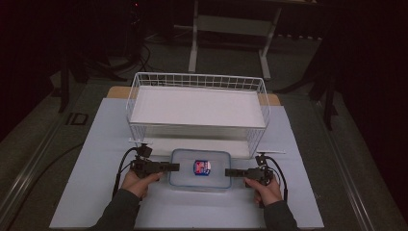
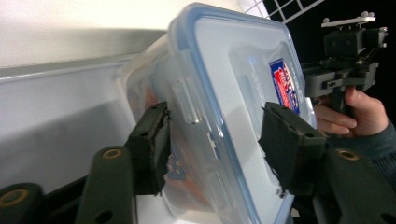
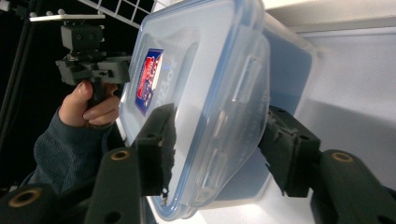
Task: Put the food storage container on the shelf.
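A clear plastic container with a blue-rimmed lid and a red and blue label lies flat on the white table in front of the basket. My left gripper is turned on its side at the container's left end. One jaw stands low by the container wall and the other above the lid, with a slim gap at the lid. My right gripper straddles the right end of the container the same way. Neither pair of pads visibly presses.
A white wire basket with a flat white floor stands just behind the container. The white table mat spreads to both sides, and a hand holds each gripper from the near edge. Dark floor and a table frame lie beyond.
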Tool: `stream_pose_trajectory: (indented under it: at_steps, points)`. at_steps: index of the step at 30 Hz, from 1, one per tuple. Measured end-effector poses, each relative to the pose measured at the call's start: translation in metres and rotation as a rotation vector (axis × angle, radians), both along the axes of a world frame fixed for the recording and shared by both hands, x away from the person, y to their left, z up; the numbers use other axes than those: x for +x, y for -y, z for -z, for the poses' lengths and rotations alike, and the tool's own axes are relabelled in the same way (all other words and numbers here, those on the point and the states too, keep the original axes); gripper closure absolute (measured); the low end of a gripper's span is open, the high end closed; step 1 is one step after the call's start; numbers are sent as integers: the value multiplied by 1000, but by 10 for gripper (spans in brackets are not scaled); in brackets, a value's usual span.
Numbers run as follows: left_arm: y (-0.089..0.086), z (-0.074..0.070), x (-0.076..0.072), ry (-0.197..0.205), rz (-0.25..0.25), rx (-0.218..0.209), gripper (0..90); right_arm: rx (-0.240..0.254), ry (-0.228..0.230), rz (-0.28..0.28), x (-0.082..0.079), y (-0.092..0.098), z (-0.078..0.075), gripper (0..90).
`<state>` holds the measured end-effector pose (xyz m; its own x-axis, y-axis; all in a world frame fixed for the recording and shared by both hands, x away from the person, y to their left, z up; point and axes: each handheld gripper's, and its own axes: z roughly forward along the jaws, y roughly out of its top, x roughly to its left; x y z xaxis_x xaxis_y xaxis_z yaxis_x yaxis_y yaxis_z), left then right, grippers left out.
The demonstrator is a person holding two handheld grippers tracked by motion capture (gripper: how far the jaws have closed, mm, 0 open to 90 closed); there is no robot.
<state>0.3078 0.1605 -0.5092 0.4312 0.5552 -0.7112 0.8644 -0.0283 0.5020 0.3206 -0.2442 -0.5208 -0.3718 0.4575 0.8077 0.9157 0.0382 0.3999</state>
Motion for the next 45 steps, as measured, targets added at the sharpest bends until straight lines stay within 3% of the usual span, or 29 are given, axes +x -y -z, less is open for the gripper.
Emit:
stream_pose_trajectory:
  at_steps: [8, 15, 23, 33, 45]
  points:
    - [-5, -9, -24, 65, 0, 11, 523, 11, 36, -11, -15, 1, -9, 545]
    - [-5, -15, -32, 75, -2, 37, 523, -6, 64, -10, -21, -2, -17, 545]
    - [-2, -42, -40, 157, -9, 49, 523, 15, 120, 2, -26, 0, -38, 546]
    - [2, -85, -51, 264, -4, 61, 523, 29, 237, 13, -39, 4, -78, 546]
    - [1, -130, -59, 371, -10, 37, 521, -2, 382, 25, -53, 3, -137, 546]
